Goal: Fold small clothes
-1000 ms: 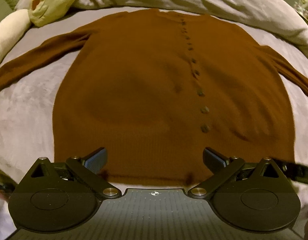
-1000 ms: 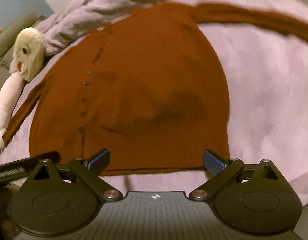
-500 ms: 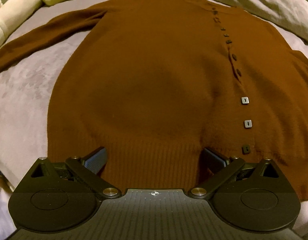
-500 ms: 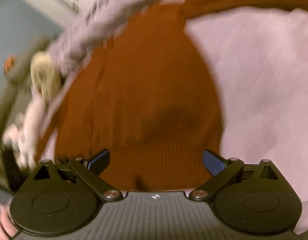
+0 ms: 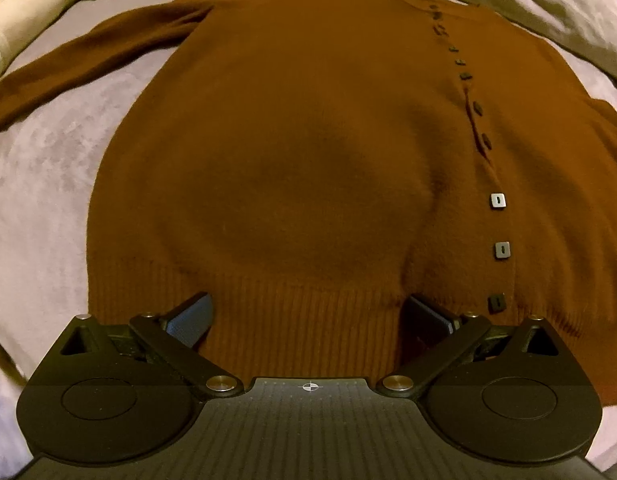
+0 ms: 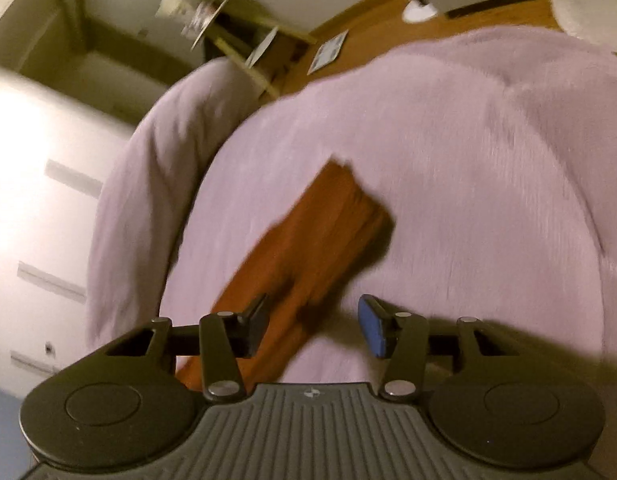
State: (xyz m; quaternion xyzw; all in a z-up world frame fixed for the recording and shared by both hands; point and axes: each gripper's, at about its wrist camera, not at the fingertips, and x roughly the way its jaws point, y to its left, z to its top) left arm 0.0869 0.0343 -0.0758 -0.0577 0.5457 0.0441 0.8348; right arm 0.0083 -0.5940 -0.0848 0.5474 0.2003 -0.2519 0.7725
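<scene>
I am hovering my right gripper (image 6: 312,328), jaws half-spread and just closing on nothing, over the brown cardigan's sleeve (image 6: 308,248) running away up-right on the bed (image 6: 488,160), while my left gripper (image 5: 308,320) is waiting wide-spread at the hem (image 5: 304,320).

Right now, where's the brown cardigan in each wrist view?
Left wrist: cardigan fills the middle of the frame, buttons on the right, hem at the bottom between the open left gripper fingers.
Right wrist: only one sleeve, a blurred diagonal strip from lower left to centre.
Shared landmark: the pale lilac blanket under it.
</scene>
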